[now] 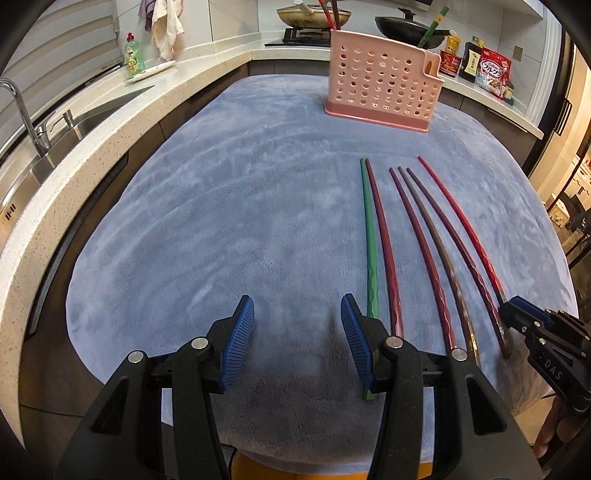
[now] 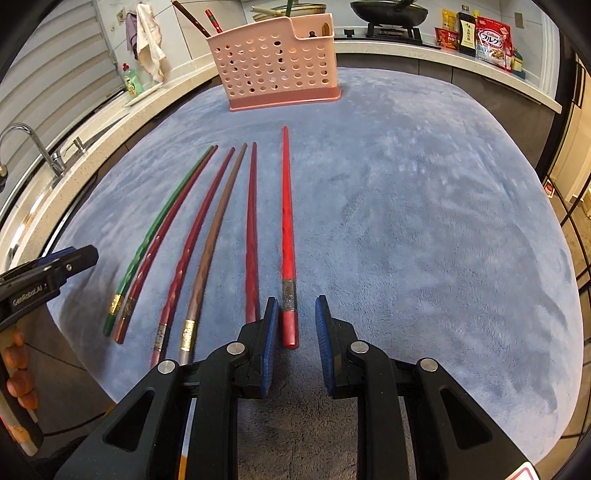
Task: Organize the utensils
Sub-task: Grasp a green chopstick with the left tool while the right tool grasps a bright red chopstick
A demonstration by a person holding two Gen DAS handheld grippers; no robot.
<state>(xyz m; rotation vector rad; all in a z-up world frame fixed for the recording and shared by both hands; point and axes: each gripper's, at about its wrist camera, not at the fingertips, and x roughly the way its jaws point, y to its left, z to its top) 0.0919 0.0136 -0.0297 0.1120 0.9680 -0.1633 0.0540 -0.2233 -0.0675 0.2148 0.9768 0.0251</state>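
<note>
Several chopsticks lie side by side on the blue cloth: a green one, dark red and brown ones, and a bright red one farthest right. A pink perforated holder stands at the far edge and holds a few chopsticks; it also shows in the right wrist view. My left gripper is open and empty, just left of the green chopstick. My right gripper is open, its jaws on either side of the bright red chopstick's thick end.
A stone counter with a sink and faucet runs along the left. A dish soap bottle and a hanging towel stand behind it. Pans sit on a stove, with food packets at the far right.
</note>
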